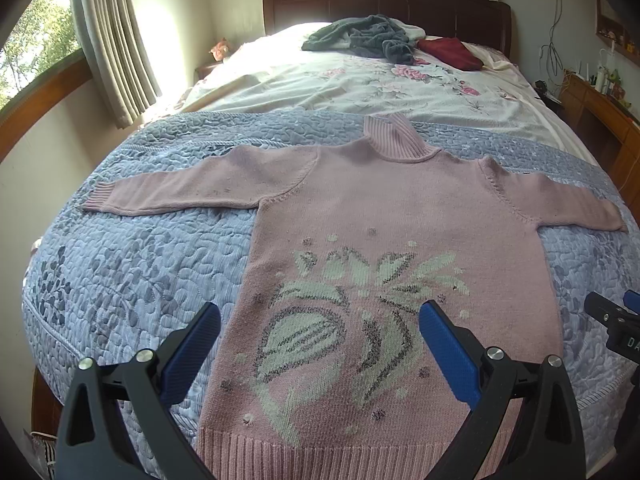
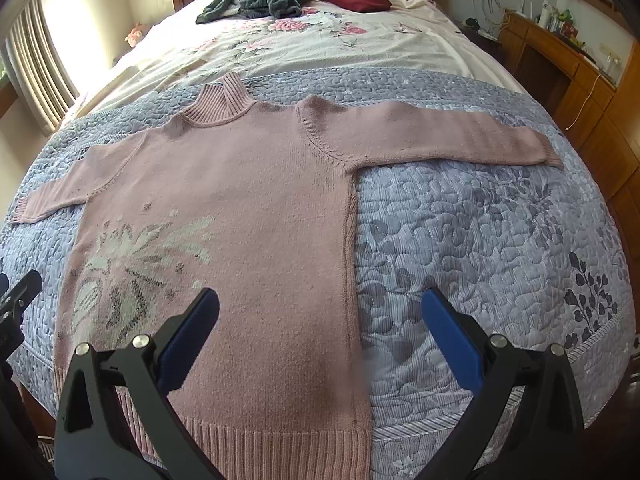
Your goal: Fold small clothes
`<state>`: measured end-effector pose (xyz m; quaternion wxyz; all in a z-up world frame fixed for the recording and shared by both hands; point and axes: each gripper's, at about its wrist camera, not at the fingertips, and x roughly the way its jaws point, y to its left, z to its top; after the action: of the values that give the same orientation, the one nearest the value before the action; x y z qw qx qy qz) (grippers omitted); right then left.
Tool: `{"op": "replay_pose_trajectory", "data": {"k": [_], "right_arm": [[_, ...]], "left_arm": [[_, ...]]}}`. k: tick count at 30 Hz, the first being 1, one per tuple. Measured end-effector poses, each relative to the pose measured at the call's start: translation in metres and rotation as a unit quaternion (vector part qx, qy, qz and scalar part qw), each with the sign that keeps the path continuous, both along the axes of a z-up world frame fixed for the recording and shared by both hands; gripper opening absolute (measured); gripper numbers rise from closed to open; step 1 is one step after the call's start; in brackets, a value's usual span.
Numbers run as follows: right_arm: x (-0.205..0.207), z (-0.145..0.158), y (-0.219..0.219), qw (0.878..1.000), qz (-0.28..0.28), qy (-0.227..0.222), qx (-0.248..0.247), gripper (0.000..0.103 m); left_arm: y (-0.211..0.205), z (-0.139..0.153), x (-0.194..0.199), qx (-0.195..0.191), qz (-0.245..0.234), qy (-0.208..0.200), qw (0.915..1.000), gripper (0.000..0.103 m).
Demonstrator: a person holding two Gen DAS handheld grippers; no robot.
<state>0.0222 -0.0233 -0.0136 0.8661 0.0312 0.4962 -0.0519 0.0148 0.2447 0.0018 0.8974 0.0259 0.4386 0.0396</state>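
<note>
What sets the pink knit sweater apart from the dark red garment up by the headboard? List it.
The pink knit turtleneck sweater lies spread flat with both sleeves out; the dark red garment sits as a compact folded block. The sweater carries a pale floral pattern on its front; the red one looks plain. The sweater rests on the blue quilted cover near both open grippers; the red one lies far off on the floral sheet. Both rest on the bed, untouched.
</note>
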Motion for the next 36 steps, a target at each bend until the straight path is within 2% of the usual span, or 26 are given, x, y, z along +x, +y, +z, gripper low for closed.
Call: {"op": "replay_pose_trajectory", "data": {"k": [14,16,18,20,22,26,29,32,36], "right_arm": [[0.001,0.0,0.0,1.0,0.0,-0.003,-0.003,0.1],[0.005,-0.002,-0.005,1.0,0.004,-0.001,0.003,0.1],[0.012,-0.005,-0.02,1.0,0.005,0.002,0.028,0.1],[0.025,-0.008,-0.051,0.998,-0.011,0.006,0.057,0.1],[0.042,-0.012,-0.095,0.997,-0.046,0.003,0.062,0.1],[0.082,-0.02,-0.204,0.991,-0.133,0.011,0.026,0.1],[0.11,-0.03,-0.286,0.983,-0.183,0.023,0.009,0.1],[0.134,-0.046,-0.356,0.975,-0.216,0.039,0.036,0.1],[0.158,-0.063,-0.417,0.966,-0.248,0.045,0.054,0.098]], "left_arm": [[0.0,-0.001,0.002,0.001,0.001,0.002,1.0,0.099],[0.001,-0.004,0.004,-0.005,0.002,0.002,1.0,0.099],[0.002,-0.009,0.009,-0.03,-0.016,-0.01,0.9994,0.099],[-0.001,-0.017,0.02,-0.049,-0.033,-0.006,0.9983,0.099],[-0.007,-0.024,0.037,-0.049,-0.037,0.011,0.998,0.099],[-0.028,-0.033,0.08,-0.043,-0.036,0.03,0.998,0.099],[-0.05,-0.037,0.114,-0.043,-0.041,0.029,0.9978,0.099],[-0.075,-0.043,0.145,-0.039,-0.053,0.029,0.9974,0.099],[-0.104,-0.053,0.177,-0.031,-0.062,0.03,0.9971,0.099]]}}
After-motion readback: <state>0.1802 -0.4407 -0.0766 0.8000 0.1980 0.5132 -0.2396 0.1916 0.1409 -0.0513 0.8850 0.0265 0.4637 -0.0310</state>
